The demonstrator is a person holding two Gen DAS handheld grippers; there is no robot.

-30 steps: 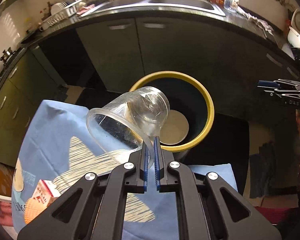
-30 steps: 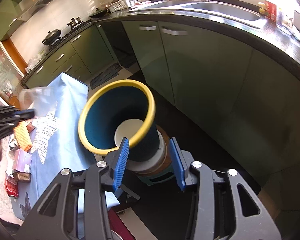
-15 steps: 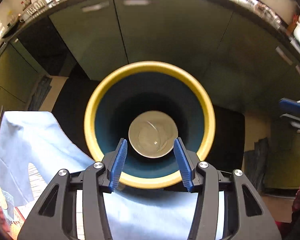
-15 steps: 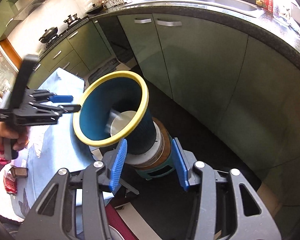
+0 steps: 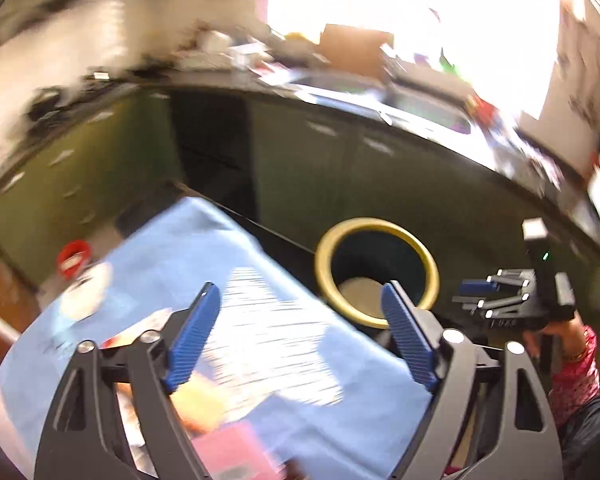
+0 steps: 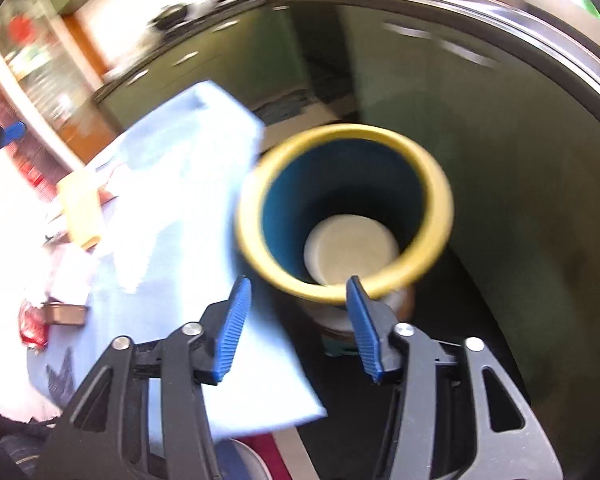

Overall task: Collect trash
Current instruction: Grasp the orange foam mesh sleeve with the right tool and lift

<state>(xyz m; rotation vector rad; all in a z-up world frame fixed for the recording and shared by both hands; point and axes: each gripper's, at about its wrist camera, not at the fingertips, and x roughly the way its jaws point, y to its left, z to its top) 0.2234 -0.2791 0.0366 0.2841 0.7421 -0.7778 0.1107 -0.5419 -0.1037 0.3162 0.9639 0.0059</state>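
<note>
Left gripper [image 5: 300, 334] opening wide, empty, above the blue-clothed worktop [image 5: 180, 248]. Right gripper [image 6: 294, 326] opening too, nothing between its jaws, beside the yellow-rimmed bin [image 6: 440, 204] just off the worktop's edge. Remaining trash [image 5: 228, 448] blurred on the cloth near the left gripper. Risk: a hurried grab snagging cloth, dragging wrappers off.

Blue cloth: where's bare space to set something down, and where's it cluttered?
Free: the blue cloth along its edge beside the yellow-rimmed bin, up to the far corner. Crowded: its opposite edge, with blurred wrappers and a small box. Both grippers are empty, jaws opening.
</note>
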